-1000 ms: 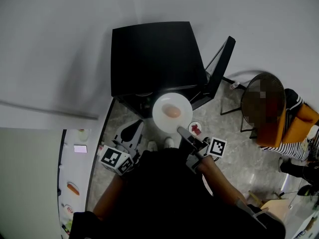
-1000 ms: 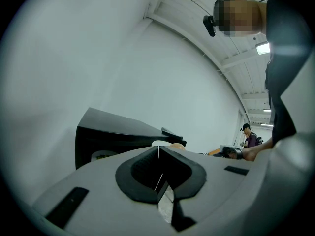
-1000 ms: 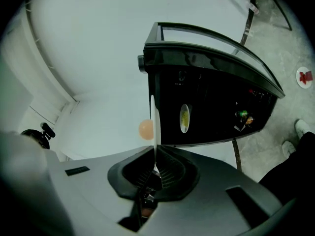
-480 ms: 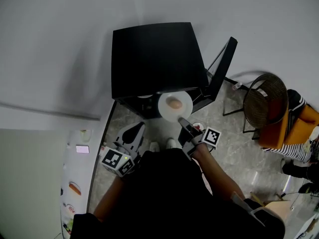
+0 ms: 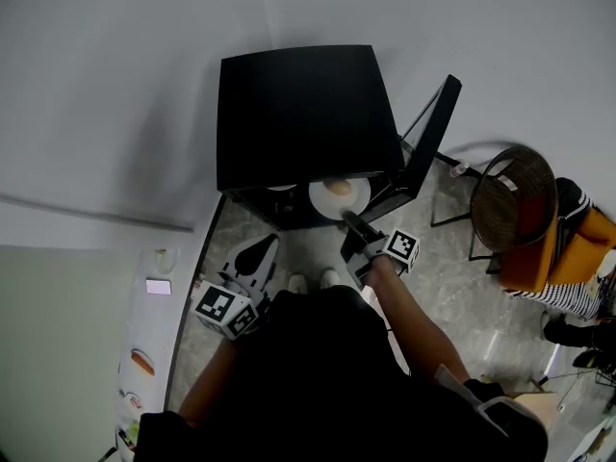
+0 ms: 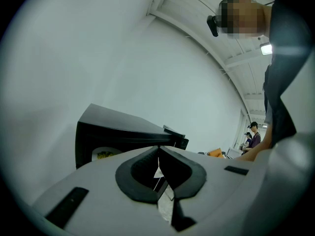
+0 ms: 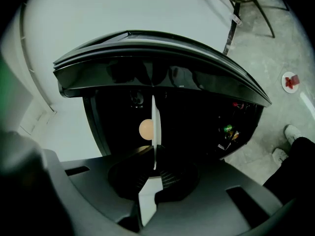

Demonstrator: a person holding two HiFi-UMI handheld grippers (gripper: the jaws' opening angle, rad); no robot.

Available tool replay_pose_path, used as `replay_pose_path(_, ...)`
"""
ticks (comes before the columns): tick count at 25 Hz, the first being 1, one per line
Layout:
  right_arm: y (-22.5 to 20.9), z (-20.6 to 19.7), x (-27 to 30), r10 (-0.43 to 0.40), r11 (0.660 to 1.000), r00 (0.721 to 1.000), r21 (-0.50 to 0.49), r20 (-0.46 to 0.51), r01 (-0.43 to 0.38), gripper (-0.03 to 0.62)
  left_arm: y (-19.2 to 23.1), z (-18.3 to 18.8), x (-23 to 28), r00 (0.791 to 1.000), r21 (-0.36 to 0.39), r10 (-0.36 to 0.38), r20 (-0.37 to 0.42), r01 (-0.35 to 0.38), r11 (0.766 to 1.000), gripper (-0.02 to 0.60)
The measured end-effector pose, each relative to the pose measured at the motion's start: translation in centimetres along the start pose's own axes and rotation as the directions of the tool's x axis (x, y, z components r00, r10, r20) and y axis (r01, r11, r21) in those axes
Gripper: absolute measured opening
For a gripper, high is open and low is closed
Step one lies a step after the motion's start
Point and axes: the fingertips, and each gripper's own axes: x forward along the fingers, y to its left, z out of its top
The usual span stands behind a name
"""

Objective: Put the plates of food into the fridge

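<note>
A black fridge (image 5: 298, 114) stands on the floor with its door (image 5: 428, 133) swung open to the right. My right gripper (image 5: 351, 221) is shut on the near rim of a white plate (image 5: 339, 197) carrying a round tan bun (image 5: 337, 188); the plate hangs at the fridge's opening. In the right gripper view the plate (image 7: 155, 127) shows edge-on between the shut jaws of the right gripper (image 7: 155, 166), the bun (image 7: 146, 130) to its left, before the dark interior. My left gripper (image 5: 252, 258) rests low at the left, shut and empty. Another plate with yellow food (image 6: 104, 154) sits inside the fridge.
Small items fill the door shelf (image 7: 227, 129). A small plate with red food (image 7: 290, 81) lies on the floor to the right, near a wire chair (image 5: 515, 195) and a seated person (image 5: 577, 248). A counter with food (image 5: 142, 362) runs along the left.
My right gripper has carried the plate with the bun away from me and lower, from in front of the fridge to its opening. The left gripper has stayed put.
</note>
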Motion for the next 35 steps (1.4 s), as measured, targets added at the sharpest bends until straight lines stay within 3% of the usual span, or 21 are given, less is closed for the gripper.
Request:
replay_pose_path(15, -0.2, 2.9, 4.1, -0.027, 0.999, 0.993, 0.04, 0.118, 0.023, 0.033, 0.2, -0.2, -0.7, 0.999, -0.014, 0.046, -0.002, -0.046, 0.999, 0.025)
replay_pose_path(28, -0.1, 4.7, 6.8, -0.045, 0.999, 0.985, -0.008, 0.164, 0.047, 0.032, 0.0, -1.0, -2.1, 0.995, -0.016, 0.096, -0.007, -0.096, 0.995, 0.025)
replay_pose_path(33, 0.0, 4.8, 7.0, -0.043, 0.996, 0.986, -0.071, 0.159, 0.054, 0.034, 0.2, -1.3, -2.0, 0.996, -0.023, 0.088, -0.006, -0.088, 0.996, 0.025)
replay_pose_path(34, 0.0, 4.7, 7.0, -0.045, 0.994, 0.988, -0.088, 0.147, 0.059, 0.049, 0.2, -1.3, -2.0, 0.996, -0.025, 0.085, -0.005, -0.086, 0.996, 0.025)
replay_pose_path(35, 0.0, 4.4, 6.8, -0.048, 0.992, 0.99, -0.105, 0.131, 0.062, 0.132, 0.2, -1.2, -1.8, 0.997, -0.027, 0.082, -0.005, -0.082, 0.996, 0.025)
